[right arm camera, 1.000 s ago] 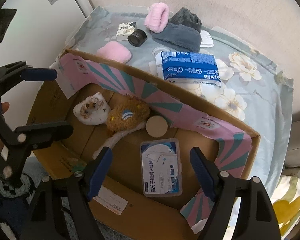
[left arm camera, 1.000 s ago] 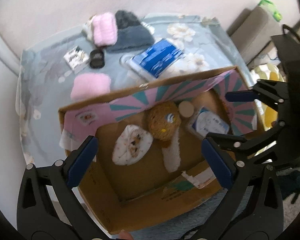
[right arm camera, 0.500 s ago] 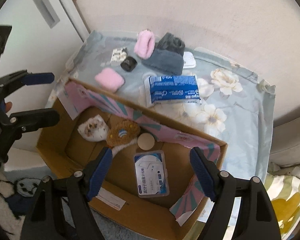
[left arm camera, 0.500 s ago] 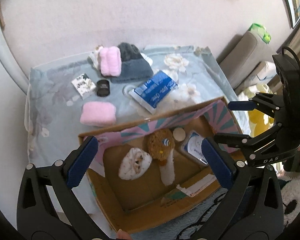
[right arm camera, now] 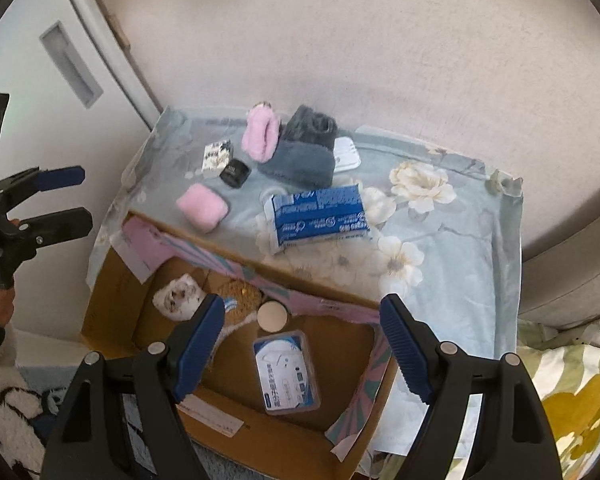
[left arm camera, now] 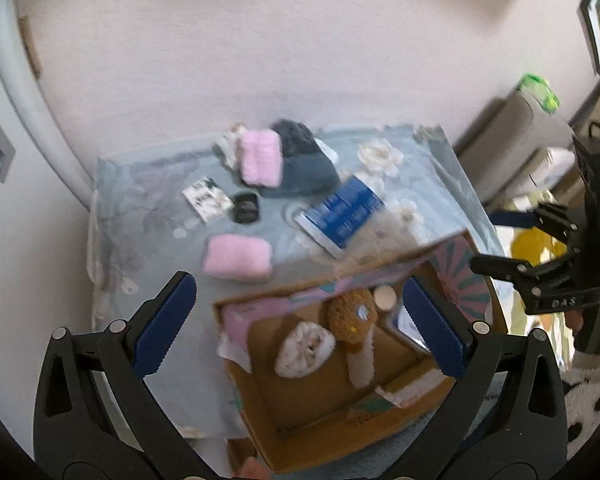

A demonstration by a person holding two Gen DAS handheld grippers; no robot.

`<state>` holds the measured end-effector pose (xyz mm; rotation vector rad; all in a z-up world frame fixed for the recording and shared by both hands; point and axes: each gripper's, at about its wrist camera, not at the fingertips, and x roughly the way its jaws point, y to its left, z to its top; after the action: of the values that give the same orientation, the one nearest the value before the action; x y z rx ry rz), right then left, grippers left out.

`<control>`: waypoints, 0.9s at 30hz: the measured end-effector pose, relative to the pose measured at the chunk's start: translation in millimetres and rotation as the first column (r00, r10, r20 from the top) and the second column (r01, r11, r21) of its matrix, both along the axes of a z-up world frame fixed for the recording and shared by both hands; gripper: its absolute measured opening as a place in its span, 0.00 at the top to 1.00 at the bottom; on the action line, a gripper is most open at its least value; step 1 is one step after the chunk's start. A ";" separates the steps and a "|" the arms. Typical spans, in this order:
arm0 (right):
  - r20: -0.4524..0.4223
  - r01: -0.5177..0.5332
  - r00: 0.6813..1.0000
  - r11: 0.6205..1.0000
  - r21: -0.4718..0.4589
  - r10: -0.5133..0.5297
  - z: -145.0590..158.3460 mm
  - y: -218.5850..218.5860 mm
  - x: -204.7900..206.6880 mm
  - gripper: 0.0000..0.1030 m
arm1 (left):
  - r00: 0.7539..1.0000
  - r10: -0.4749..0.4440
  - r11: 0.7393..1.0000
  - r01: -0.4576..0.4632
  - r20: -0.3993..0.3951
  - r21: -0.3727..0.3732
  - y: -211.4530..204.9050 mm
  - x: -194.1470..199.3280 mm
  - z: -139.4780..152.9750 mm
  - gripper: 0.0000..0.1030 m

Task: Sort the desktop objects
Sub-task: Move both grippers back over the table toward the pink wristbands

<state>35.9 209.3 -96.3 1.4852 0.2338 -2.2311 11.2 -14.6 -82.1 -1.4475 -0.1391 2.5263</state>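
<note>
An open cardboard box [right arm camera: 260,436] stands against the near edge of the cloth-covered table [right arm camera: 440,240]. Inside lie a white plush [right arm camera: 179,295], a brown plush [right arm camera: 240,294], a round lid [right arm camera: 273,315] and a clear floss box [right arm camera: 286,372]. On the table are a blue tissue pack [right arm camera: 320,214], a pink pad [right arm camera: 202,207], a pink fluffy band [right arm camera: 261,136], a grey band [right arm camera: 300,160], a black jar [right arm camera: 235,172] and a small patterned box [right arm camera: 217,155]. My right gripper [right arm camera: 302,340] hangs open above the box, holding nothing. My left gripper [left arm camera: 300,320] is open and empty over the box [left arm camera: 312,400].
A wall rises behind the table and a white door [right arm camera: 72,64] stands to its left. A grey cushion [right arm camera: 572,272] and yellow-flowered fabric [right arm camera: 560,392] lie to the right. A patterned rug [right arm camera: 4,400] covers the floor by the box.
Both grippers have risen and drawn back from the box, so it looks smaller and more table and wall show. Jaws stayed open; no object moved.
</note>
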 end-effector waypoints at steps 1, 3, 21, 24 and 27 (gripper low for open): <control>-0.006 0.003 1.000 1.000 -0.002 -0.003 2.0 -0.1 -1.1 0.26 | 1.000 0.014 1.000 -0.015 -0.017 -0.002 -5.2 -1.2 2.8 0.00; -0.017 0.006 1.000 1.000 -0.009 -0.006 6.3 -0.2 -2.8 0.26 | 0.999 0.037 0.999 -0.037 -0.036 0.000 -15.7 -6.0 8.0 0.00; 0.007 0.048 0.999 0.998 0.034 -0.048 -1.7 -21.8 -36.0 0.26 | 0.999 -0.034 0.999 0.034 -0.015 -0.034 -57.4 -57.0 -22.4 0.00; 0.029 0.063 0.998 0.998 0.028 -0.064 -6.3 -30.2 -46.8 0.26 | 0.998 -0.056 0.998 0.056 0.025 -0.012 -62.8 -70.9 -39.1 0.01; 0.051 0.065 0.997 0.998 0.010 -0.066 -11.2 -41.1 -60.3 0.26 | 0.992 -0.090 0.996 0.090 0.085 0.013 -65.1 -80.1 -56.6 0.01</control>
<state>-24.3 168.2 -107.5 1.5739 0.1812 -2.2419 -68.9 -79.8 -138.8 -1.5243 -0.0968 2.3906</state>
